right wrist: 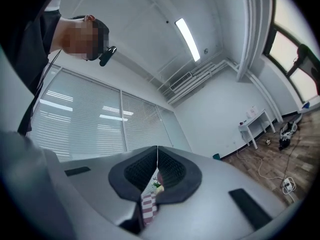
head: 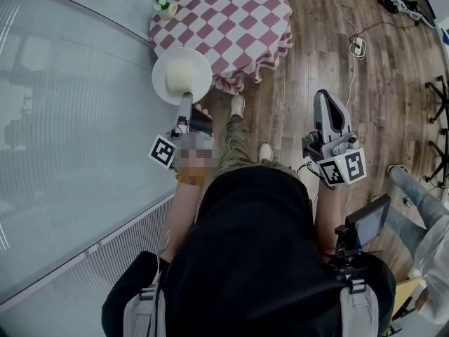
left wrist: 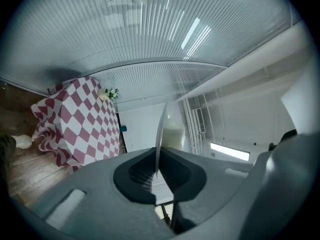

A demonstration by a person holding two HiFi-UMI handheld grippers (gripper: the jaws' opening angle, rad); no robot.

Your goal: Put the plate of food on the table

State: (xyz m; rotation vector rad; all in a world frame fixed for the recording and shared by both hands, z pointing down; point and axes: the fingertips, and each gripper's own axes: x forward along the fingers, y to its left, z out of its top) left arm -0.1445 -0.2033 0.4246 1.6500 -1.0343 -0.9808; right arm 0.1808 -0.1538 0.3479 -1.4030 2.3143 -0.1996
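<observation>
The left gripper [head: 186, 98] has its jaws clenched on the plate [head: 163, 83] rim (pale food [head: 179, 78] aboard) — beside the checkered counter [head: 231, 27]'s near edge; the right gripper [head: 328, 94] — jaws clenched, empty.

One plate [head: 203, 66], one pale food block [head: 179, 78], one checkered table [head: 231, 20], one flower pot [head: 165, 3], two hand-held grippers [head: 186, 98] [head: 328, 95]

The plate [head: 160, 80] hangs just before the table [head: 238, 20] (a flowerpot [head: 165, 4] on its far-left edge).

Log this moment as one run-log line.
left tongs: shut on plate rim | food: pale block on plate | plate: short of checkered table | right tongs: shut, empty
</observation>
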